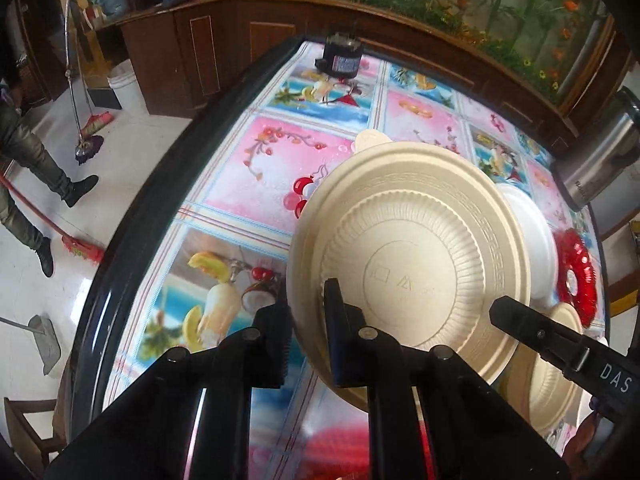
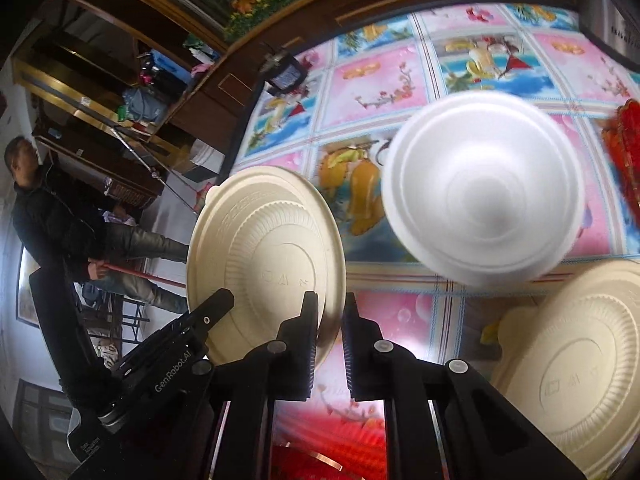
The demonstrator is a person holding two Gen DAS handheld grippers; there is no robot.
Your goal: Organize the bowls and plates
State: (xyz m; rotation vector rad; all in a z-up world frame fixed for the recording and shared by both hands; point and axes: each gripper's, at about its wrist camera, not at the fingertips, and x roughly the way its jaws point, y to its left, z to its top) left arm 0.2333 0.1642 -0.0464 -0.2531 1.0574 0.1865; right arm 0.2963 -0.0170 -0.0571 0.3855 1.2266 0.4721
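Note:
A beige ribbed plate (image 1: 416,264) (image 2: 272,248) hangs tilted above the table, its stamped underside towards both cameras. My left gripper (image 1: 304,300) is shut on its left rim, and its black fingers (image 2: 218,302) show at that edge in the right wrist view. My right gripper (image 2: 331,300) is shut on the opposite rim; one of its fingers (image 1: 504,316) shows at the plate's right edge in the left wrist view. A white foam bowl (image 2: 480,192) (image 1: 532,232) sits bottom-up just beyond. A second beige plate (image 2: 580,380) (image 1: 556,364) lies bottom-up at the near right.
The table (image 1: 248,168) has a bright fruit-and-flower cloth and a dark rim. On it are a red ornament (image 1: 576,272) (image 2: 624,152), a steel flask (image 1: 600,152) and a small black device (image 1: 340,60). A person (image 2: 60,216) sweeps the floor to the left.

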